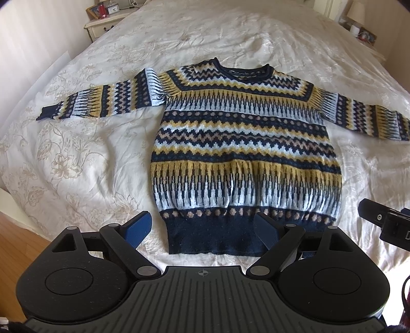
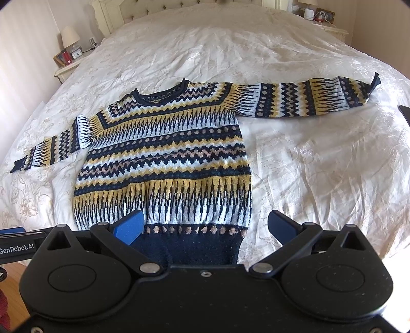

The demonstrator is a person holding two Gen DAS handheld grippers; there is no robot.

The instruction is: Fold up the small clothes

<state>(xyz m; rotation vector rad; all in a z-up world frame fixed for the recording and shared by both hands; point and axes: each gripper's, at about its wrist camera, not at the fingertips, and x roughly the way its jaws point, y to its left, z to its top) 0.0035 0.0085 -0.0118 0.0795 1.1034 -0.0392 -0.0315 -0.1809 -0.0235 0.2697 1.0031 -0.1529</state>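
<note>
A patterned knitted sweater (image 1: 246, 143) in navy, yellow, pale blue and tan bands is seen laid flat, front up, on a bed (image 1: 77, 158) covered with a cream floral bedspread. Its long axis runs from the navy hem at 6 o'clock to the round neckline at 12 o'clock, so that the collar points away toward the head of the bed. Both sleeves are spread sideways: in the left wrist view one reaches toward 9 o'clock and the other toward 3 o'clock, its cuff cut off by the frame edge. In the right wrist view the far sleeve's cuff is seen turned up at its end.

The left gripper (image 1: 205, 226) is held over the hem, its blue fingers (image 1: 138, 226) parted wide and empty. The right gripper (image 2: 206, 226) is likewise spread apart and holds nothing, one finger over the lower left part of the sweater (image 2: 164, 164), the other over the bedspread beside the hem. A bedside cabinet (image 1: 107, 23) carrying a small clock stands at 11 o'clock.
</note>
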